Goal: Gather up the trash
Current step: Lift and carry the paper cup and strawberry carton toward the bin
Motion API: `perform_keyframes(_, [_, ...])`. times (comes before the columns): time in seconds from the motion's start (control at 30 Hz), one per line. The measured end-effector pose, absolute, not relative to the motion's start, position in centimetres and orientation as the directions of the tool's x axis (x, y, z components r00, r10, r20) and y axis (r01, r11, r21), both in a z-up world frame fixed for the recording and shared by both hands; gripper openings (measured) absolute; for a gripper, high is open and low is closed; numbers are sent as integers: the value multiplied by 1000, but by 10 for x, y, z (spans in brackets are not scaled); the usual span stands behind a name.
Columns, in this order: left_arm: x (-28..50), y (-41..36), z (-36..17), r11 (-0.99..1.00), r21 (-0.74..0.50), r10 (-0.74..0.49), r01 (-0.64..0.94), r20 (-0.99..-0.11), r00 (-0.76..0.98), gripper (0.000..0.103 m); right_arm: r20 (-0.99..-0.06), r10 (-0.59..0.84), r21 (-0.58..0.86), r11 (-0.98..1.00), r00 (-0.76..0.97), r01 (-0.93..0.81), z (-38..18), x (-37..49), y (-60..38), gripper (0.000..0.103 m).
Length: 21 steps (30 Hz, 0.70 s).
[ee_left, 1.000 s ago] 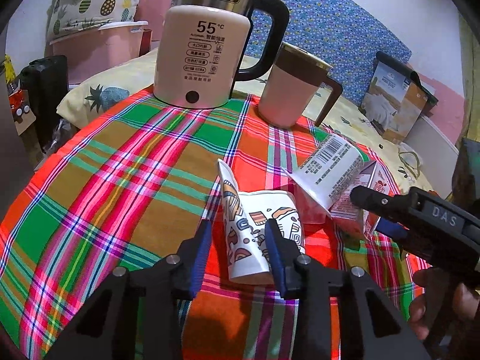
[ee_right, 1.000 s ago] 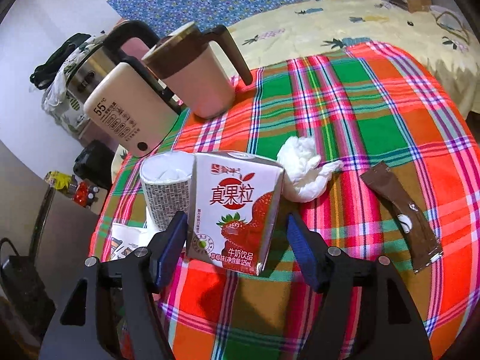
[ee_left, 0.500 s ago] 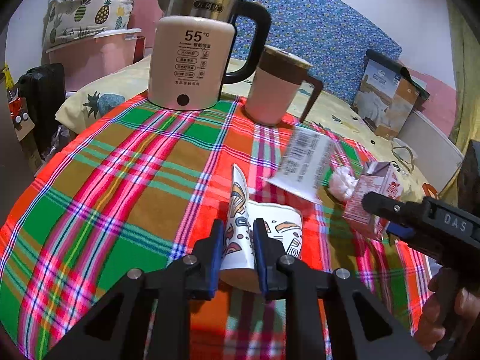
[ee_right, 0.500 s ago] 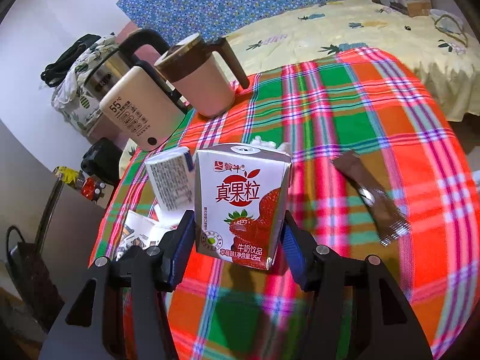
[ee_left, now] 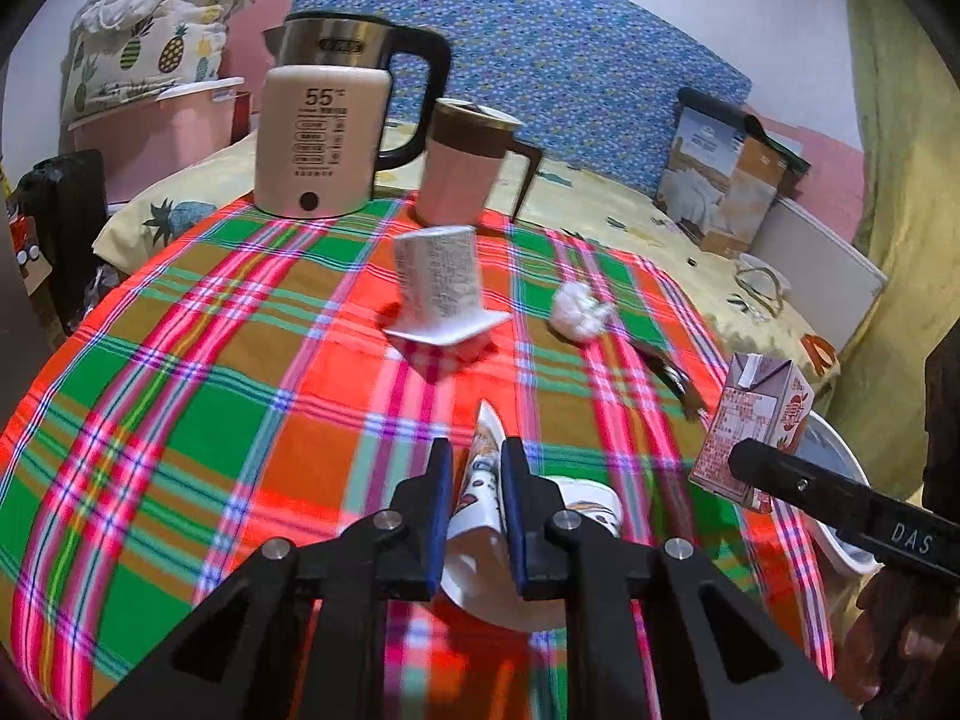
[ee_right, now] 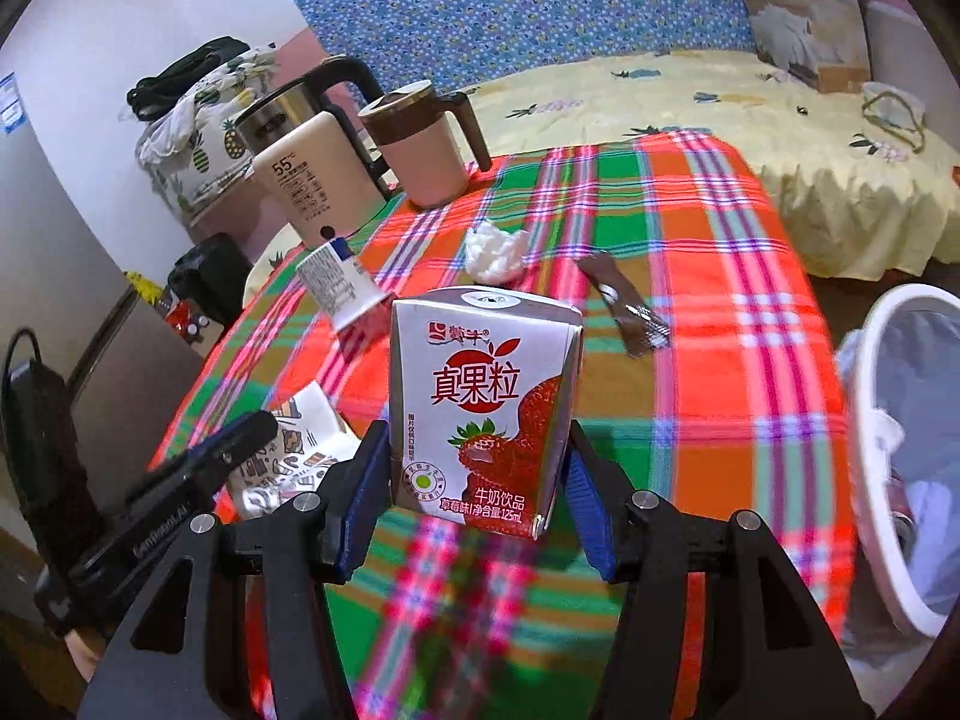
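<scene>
My left gripper (ee_left: 474, 468) is shut on a crushed patterned paper cup (ee_left: 483, 480), pinching its wall above the plaid table; the cup also shows in the right wrist view (ee_right: 300, 450). My right gripper (ee_right: 474, 480) is shut on a strawberry milk carton (ee_right: 483, 402) and holds it above the table; the carton also shows in the left wrist view (ee_left: 750, 426). An upside-down yogurt cup (ee_left: 441, 288), a crumpled white tissue (ee_left: 579, 309) and a brown wrapper (ee_right: 624, 306) lie on the cloth. A white bin (ee_right: 900, 450) stands beside the table at the right.
A cream kettle (ee_left: 324, 132) and a pink mug with a brown lid (ee_left: 468, 165) stand at the table's far edge. A bed with a yellow sheet (ee_right: 720, 102) lies behind. Boxes (ee_left: 720, 174) lean on the blue headboard.
Both grippers closed, the left on the paper cup and the right on the carton, then pulled back and lifted. The yogurt cup, formerly leaning, now stands upside down on the cloth.
</scene>
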<state>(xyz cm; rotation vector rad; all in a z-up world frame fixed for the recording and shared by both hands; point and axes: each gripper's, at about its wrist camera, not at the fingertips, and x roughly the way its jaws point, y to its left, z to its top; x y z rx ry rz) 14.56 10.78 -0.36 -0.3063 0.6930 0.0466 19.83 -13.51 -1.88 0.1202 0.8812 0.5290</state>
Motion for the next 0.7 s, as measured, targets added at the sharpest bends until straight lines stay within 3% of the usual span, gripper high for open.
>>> perform_keyframes(0.7, [115, 62, 6, 966, -246, -98, -80, -635, 767, 11, -676, 488, 343, 872, 552, -349, -25, 165, -194, 57])
